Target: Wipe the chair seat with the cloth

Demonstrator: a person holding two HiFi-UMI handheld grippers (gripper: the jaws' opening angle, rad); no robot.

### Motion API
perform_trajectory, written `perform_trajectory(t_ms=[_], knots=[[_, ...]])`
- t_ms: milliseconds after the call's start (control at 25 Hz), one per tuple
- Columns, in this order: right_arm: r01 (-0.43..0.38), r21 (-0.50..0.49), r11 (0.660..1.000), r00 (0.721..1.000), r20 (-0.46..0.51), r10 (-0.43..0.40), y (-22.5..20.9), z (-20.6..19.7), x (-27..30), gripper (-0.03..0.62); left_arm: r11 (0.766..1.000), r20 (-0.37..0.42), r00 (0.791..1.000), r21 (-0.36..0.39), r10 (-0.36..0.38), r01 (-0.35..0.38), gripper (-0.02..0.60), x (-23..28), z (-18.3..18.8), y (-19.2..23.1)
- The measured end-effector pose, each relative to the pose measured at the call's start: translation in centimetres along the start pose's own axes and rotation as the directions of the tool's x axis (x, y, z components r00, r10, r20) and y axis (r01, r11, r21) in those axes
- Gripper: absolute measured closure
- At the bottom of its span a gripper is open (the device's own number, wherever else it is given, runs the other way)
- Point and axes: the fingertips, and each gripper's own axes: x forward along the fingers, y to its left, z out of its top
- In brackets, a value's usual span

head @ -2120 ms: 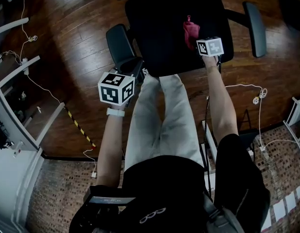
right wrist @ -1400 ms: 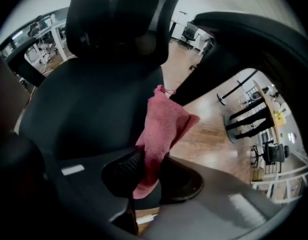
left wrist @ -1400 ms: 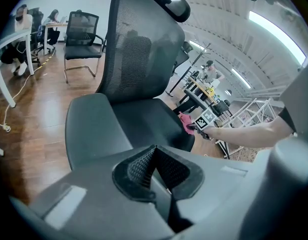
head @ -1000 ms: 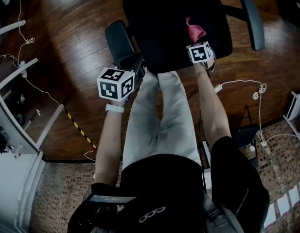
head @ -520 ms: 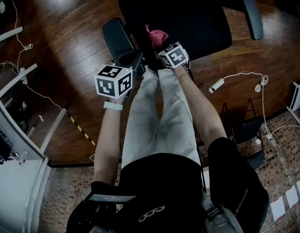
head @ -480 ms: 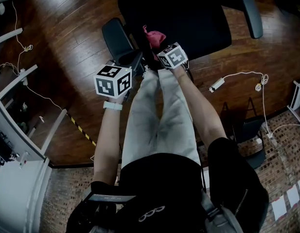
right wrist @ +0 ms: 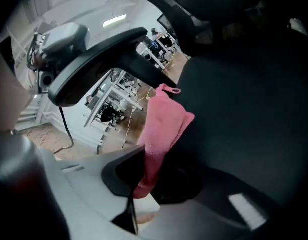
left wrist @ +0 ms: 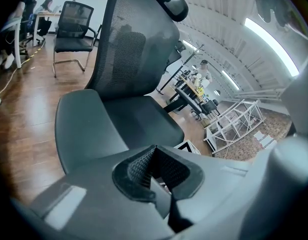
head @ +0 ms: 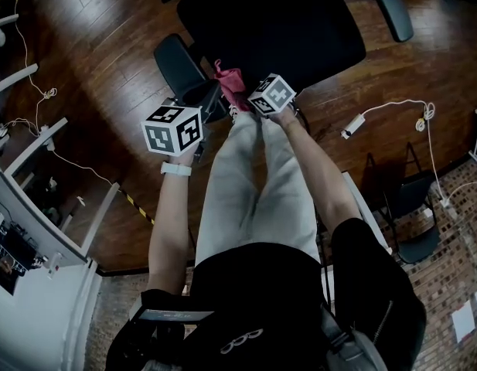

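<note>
The black chair seat (head: pixel 284 29) fills the top of the head view. A pink cloth (head: pixel 229 82) lies at the seat's front left corner, beside the left armrest (head: pixel 175 64). My right gripper (right wrist: pixel 153 176) is shut on the lower end of the pink cloth (right wrist: pixel 162 121), which rests against the dark seat (right wrist: pixel 243 114). Its marker cube (head: pixel 270 94) shows just right of the cloth. My left gripper (left wrist: pixel 154 170) is shut with nothing in it, and it hovers before the armrest pad (left wrist: pixel 86 129) and the seat (left wrist: pixel 144 121). Its cube (head: pixel 172 128) hangs left of the person's legs.
A mesh backrest (left wrist: pixel 139 44) rises behind the seat. White cables and a plug (head: pixel 356 128) lie on the wooden floor at right. White desk frames (head: pixel 33 141) stand at left, with striped tape (head: pixel 137 207) on the floor. Another chair (left wrist: pixel 74 26) stands farther off.
My right gripper has dragged the pink cloth leftward across the seat's front, from the right side to the front left corner. The left gripper has stayed about where it was.
</note>
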Motion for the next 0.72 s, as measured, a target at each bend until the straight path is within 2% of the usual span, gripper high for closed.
perform_trajectory(t_ms=[80, 200, 320, 440, 720], knots=[[0.032, 0.002, 0.999, 0.999, 0.014, -0.032, -1.7, -0.2, -1.4, 0.526, 1.000, -0.005, 1.000, 0.003, 0.003, -0.003, 0.592, 0.0, -0.1, 0.1], [0.130, 0.042, 0.991, 0.991, 0.018, -0.131, -5.9, -1.2, -4.4, 0.526, 1.000, -0.017, 1.000, 0.005, 0.012, -0.012, 0.592, 0.0, -0.4, 0.2], [0.229, 0.117, 0.966, 0.972, 0.025, -0.233, -10.9, -2.5, -8.7, 0.525, 1.000, -0.024, 0.999, 0.006, 0.024, -0.024, 0.592, 0.0, -0.4, 0.3], [0.291, 0.160, 0.943, 0.954, 0.026, -0.299, -14.8, -4.1, -12.9, 0.526, 0.999, -0.026, 0.999, 0.008, 0.045, -0.045, 0.592, 0.0, -0.4, 0.4], [0.464, 0.187, 0.866, 0.883, -0.024, -0.468, -20.7, -7.4, -21.9, 0.526, 0.997, -0.038, 0.996, 0.016, 0.080, -0.080, 0.592, 0.1, -0.6, 0.6]])
